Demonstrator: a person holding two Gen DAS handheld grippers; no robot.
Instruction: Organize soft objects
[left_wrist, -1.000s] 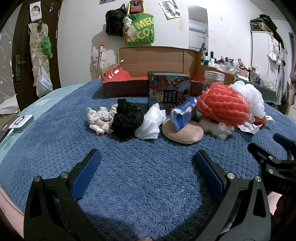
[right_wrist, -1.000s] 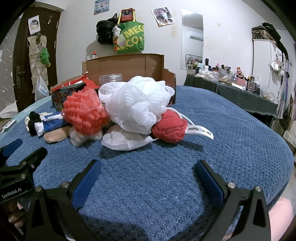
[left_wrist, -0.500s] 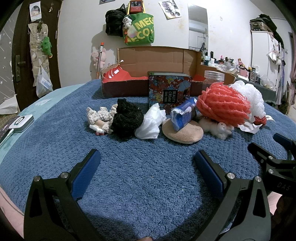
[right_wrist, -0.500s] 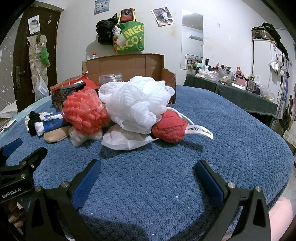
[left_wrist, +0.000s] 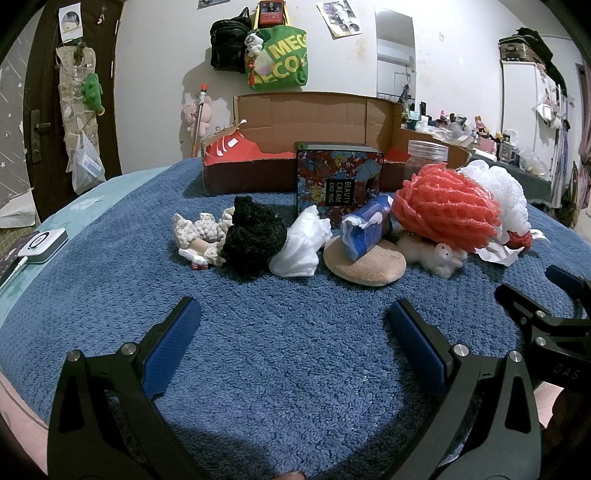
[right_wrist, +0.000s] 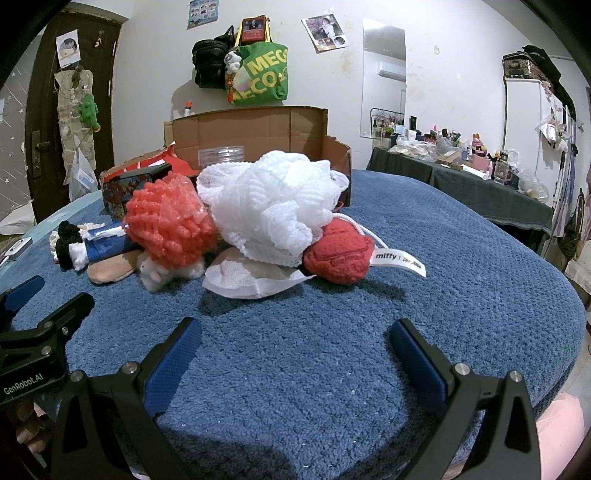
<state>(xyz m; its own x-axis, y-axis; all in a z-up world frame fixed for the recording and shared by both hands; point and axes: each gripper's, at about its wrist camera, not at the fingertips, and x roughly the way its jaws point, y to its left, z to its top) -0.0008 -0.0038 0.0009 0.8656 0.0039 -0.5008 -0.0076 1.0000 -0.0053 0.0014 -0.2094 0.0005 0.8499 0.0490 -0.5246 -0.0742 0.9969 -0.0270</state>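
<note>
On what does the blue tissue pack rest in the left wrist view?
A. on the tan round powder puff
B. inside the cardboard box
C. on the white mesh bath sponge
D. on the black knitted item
A: the blue tissue pack leans tilted on the tan powder puff, which lies flat on the blue blanket.

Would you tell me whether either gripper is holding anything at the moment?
Nothing is held: left gripper and right gripper both have open, empty jaws.

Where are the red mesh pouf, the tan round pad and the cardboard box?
red mesh pouf (left_wrist: 443, 206), left wrist view, middle of its ruffles
tan round pad (left_wrist: 373, 264), left wrist view, front face
cardboard box (right_wrist: 255, 129), right wrist view, back flap
</note>
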